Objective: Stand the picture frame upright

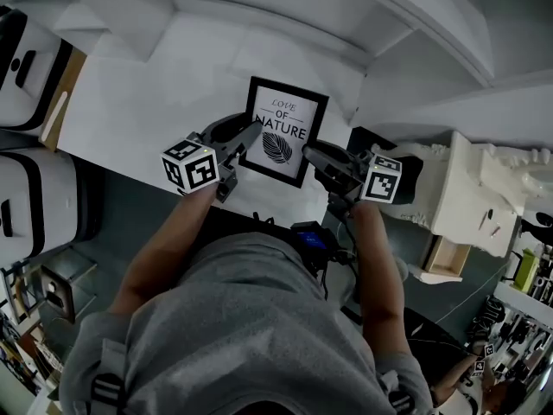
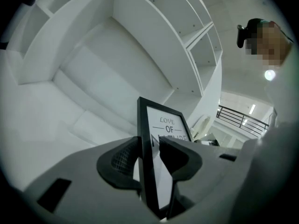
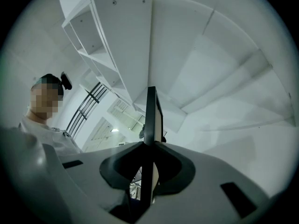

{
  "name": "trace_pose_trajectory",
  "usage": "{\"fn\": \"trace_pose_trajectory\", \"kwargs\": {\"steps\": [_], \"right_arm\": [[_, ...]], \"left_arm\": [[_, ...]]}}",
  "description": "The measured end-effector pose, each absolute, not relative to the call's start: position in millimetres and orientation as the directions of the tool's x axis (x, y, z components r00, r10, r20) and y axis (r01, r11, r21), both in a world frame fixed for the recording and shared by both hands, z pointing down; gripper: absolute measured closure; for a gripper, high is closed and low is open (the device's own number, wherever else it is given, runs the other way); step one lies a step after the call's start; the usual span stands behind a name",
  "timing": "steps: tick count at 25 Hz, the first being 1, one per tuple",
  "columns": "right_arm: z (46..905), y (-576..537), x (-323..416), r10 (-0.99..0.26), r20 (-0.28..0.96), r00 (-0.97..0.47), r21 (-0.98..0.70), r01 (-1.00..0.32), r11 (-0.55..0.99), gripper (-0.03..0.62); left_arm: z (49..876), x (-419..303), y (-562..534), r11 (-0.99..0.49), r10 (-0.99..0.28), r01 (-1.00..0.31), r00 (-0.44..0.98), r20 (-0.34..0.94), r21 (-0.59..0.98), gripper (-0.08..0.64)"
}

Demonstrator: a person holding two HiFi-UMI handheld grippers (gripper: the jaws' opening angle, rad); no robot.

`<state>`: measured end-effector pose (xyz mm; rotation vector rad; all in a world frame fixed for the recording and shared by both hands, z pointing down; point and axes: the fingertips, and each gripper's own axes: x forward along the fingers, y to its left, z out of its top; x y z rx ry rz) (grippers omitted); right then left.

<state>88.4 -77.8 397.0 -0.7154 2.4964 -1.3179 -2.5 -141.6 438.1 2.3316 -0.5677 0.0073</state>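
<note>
A white counter [image 1: 147, 102] runs beneath curved white shelving [image 1: 415, 33], and the person leans over its front edge in a grey shirt [image 1: 242, 318], both forearms reaching forward. Each hand carries a tool with a marker cube [image 1: 190, 167] near the wrist. The left tool [image 1: 251, 137] is closed on the left side of the picture frame [image 1: 285, 124]; in the left gripper view its two dark pads [image 2: 124, 160] sit against the back and the glass front, with the black border between them. The right tool [image 1: 313, 156] is clamped on the frame's right side, and the right gripper view shows the frame edge-on [image 3: 152, 111], pinched tight between narrow jaws. The frame is held between the two tools over the counter, its print of "LOVE OF NATURE" and a leaf facing the head camera. Whether any edge touches the counter cannot be told. Behind it the shelf compartments [image 2: 187, 31] rise
</note>
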Motion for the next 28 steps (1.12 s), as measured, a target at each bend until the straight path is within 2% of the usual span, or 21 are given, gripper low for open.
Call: {"fn": "trace_pose_trajectory", "kwargs": {"steps": [15,21,28], "right_arm": [[313,-81,90,-0.631,0.002,-0.776,-0.667,-0.471,0.577,0.509],[310,-93,99,-0.676,-0.011,-0.736,-0.637,-0.516,0.572,0.509],[318,-119,109,-0.727,0.036,-0.686,-0.58,-0.607,0.543,0.508]], "left_arm": [[347,-3,-151,-0.746,-0.418,-0.357,0.908,0.022,0.562,0.42],[334,-2,-158,-0.774,-0.435,-0.371,0.901,-0.005,0.513,0.429],[335,4,-179,-0.78,-0.452,-0.394,0.892,-0.002,0.485,0.442]]}}
